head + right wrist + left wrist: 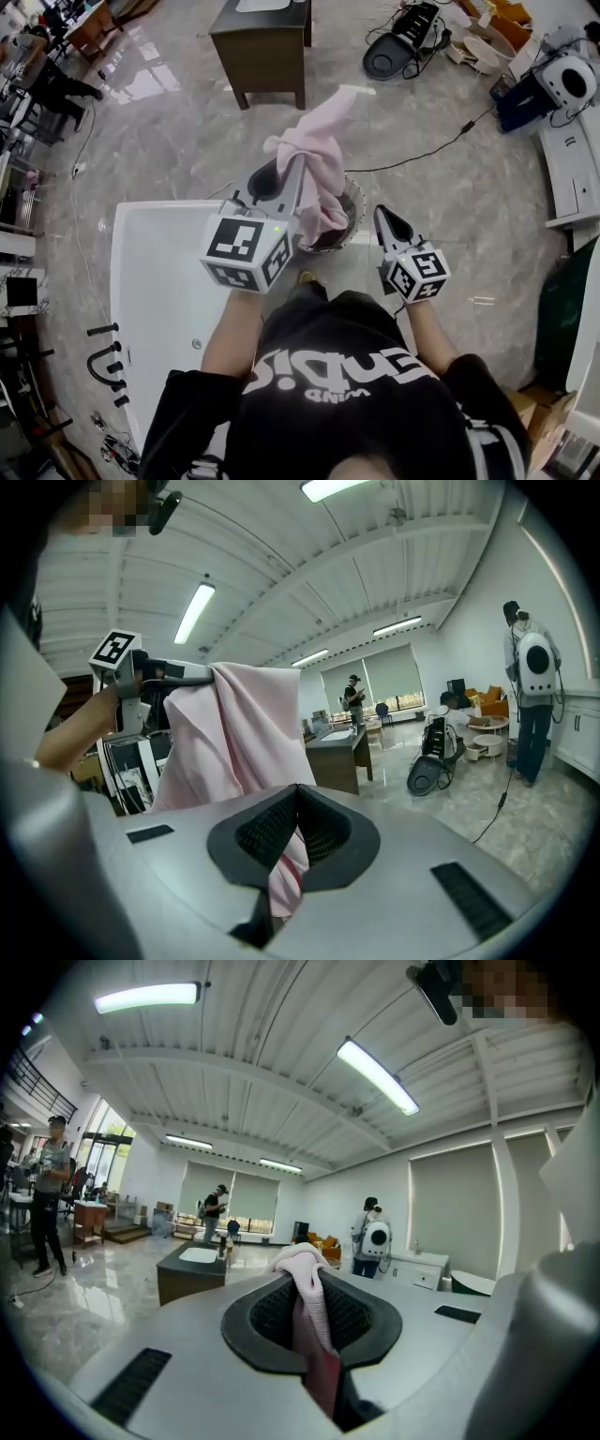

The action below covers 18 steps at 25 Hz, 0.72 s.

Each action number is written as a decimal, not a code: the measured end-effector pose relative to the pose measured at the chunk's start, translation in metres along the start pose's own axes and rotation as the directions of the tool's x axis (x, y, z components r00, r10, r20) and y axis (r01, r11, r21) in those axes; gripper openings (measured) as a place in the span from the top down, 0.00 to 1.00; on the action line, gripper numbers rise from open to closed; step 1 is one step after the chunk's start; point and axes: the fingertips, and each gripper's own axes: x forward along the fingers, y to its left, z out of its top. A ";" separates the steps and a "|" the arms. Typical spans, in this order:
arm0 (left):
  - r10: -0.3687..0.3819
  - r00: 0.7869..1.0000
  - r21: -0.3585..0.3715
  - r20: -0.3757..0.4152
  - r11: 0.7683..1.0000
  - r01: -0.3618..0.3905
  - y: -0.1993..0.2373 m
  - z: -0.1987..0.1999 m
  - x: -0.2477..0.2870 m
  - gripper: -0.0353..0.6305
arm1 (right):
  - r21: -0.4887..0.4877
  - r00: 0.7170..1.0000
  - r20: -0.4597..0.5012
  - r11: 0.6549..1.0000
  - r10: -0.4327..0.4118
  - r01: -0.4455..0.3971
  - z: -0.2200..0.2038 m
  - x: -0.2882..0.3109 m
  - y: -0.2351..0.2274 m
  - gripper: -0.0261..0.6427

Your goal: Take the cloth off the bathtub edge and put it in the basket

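Observation:
The pink cloth point(314, 159) hangs in the air from my left gripper point(298, 167), whose jaws are shut on a bunched fold point(309, 1307). It drapes down over the dark round basket point(355, 204), which stands just beyond the white bathtub point(155, 281) and is mostly hidden behind it. My right gripper point(379, 212) sits lower, to the right of the basket. Its jaws are shut, with a strip of the same cloth point(286, 878) caught in the slit between them. In the right gripper view the cloth point(234, 742) spreads wide in front of the left gripper point(192, 672).
A dark wooden washstand point(265, 49) stands on the marble floor beyond the basket. Black equipment point(401, 45) and a cable point(441, 145) lie at the far right. White fixtures point(572, 164) line the right side. People stand in the background point(217, 1213).

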 end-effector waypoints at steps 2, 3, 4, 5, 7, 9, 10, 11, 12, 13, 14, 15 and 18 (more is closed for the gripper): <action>-0.002 1.000 0.000 -0.007 1.000 0.002 0.002 0.001 0.015 0.89 | 0.013 1.000 0.001 1.000 -0.003 0.003 0.005 0.007 -0.009 0.94; -0.002 1.000 -0.001 -0.011 1.000 0.002 0.002 0.001 0.023 0.89 | 0.017 1.000 0.001 1.000 -0.002 0.002 0.006 0.009 -0.014 0.94; -0.002 1.000 -0.002 -0.016 1.000 0.002 0.001 0.001 0.030 0.89 | 0.020 1.000 0.000 1.000 0.001 -0.001 0.009 0.012 -0.019 0.94; -0.001 1.000 -0.003 -0.020 1.000 0.001 0.002 0.002 0.037 0.89 | 0.022 1.000 0.000 1.000 0.005 -0.005 0.011 0.015 -0.024 0.94; 0.005 1.000 -0.005 -0.025 1.000 -0.005 0.004 0.002 0.048 0.89 | 0.021 1.000 -0.002 1.000 0.014 -0.014 0.016 0.024 -0.033 0.94; 0.017 0.999 -0.008 -0.028 1.000 -0.017 0.009 0.002 0.057 0.89 | 0.020 1.000 -0.001 1.000 0.023 -0.023 0.021 0.034 -0.042 0.94; 0.024 0.999 -0.010 -0.031 1.000 -0.025 0.011 0.001 0.061 0.89 | 0.020 1.000 0.000 0.999 0.028 -0.028 0.022 0.038 -0.047 0.94; 0.031 0.999 -0.012 -0.033 0.999 -0.031 0.012 0.000 0.065 0.89 | 0.020 0.999 0.001 0.999 0.033 -0.033 0.024 0.041 -0.052 0.94; 0.036 0.999 -0.012 -0.035 0.999 -0.037 0.013 -0.001 0.069 0.89 | 0.018 0.999 0.003 0.999 0.037 -0.038 0.026 0.045 -0.056 0.94; 0.040 0.999 -0.011 -0.037 0.999 -0.040 0.014 -0.001 0.072 0.89 | 0.015 0.999 0.005 0.999 0.043 -0.043 0.029 0.049 -0.060 0.94; 0.042 0.998 -0.010 -0.038 0.999 -0.043 0.015 -0.002 0.075 0.89 | 0.013 0.999 0.007 0.999 0.047 -0.047 0.031 0.053 -0.063 0.94; 0.045 0.998 -0.013 -0.040 0.999 -0.046 0.017 -0.003 0.078 0.89 | 0.011 0.999 0.007 0.999 0.051 -0.051 0.032 0.058 -0.066 0.94; 0.052 0.997 -0.025 -0.055 0.998 -0.054 0.020 -0.011 0.089 0.89 | 0.010 0.998 -0.001 0.998 0.059 -0.059 0.033 0.068 -0.076 0.94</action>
